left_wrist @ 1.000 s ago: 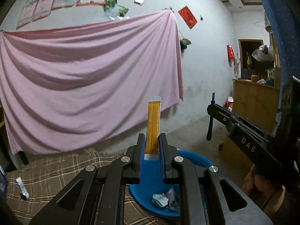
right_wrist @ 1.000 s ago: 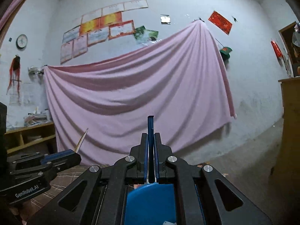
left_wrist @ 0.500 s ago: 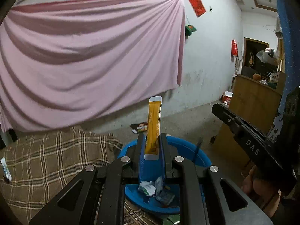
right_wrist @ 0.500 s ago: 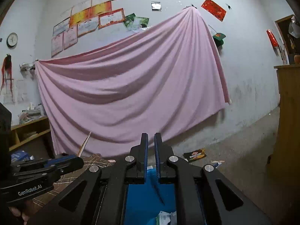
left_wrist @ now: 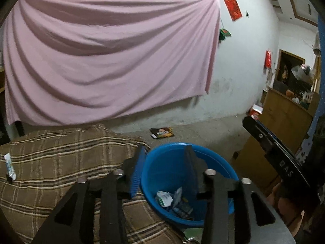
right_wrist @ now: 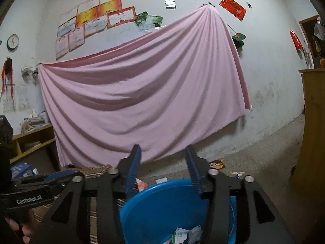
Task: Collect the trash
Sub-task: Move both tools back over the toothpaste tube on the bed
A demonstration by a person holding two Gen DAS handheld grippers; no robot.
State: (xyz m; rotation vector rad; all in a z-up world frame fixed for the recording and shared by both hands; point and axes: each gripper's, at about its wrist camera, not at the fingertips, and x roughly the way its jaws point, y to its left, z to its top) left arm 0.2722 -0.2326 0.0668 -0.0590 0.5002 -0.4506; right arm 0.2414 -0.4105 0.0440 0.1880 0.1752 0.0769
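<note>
The blue bin (left_wrist: 205, 152) stands beside the plaid-covered surface (left_wrist: 61, 158), with crumpled white and silver wrappers (left_wrist: 172, 200) at its bottom. My left gripper (left_wrist: 165, 152) hangs over the bin's mouth. Its jaws are opening and nothing is between them. My right gripper (right_wrist: 163, 154) is above the near rim of the same bin (right_wrist: 162, 203). Its jaws are opening too, and they hold nothing. More wrappers (right_wrist: 186, 233) show low in the right wrist view. A white tube (left_wrist: 9, 167) lies on the plaid cloth at far left.
A pink sheet (left_wrist: 101, 61) covers the back wall. A dark snack wrapper (left_wrist: 162, 132) lies on the concrete floor behind the bin, and a red scrap (right_wrist: 140, 185) sits by its rim. A wooden cabinet (left_wrist: 284, 118) stands at right, low shelves (right_wrist: 30, 140) at left.
The left jaws let go of the upright orange sachet and the right jaws let go of a thin dark strip. Both pairs now stand apart. The left view dipped toward the bin.
</note>
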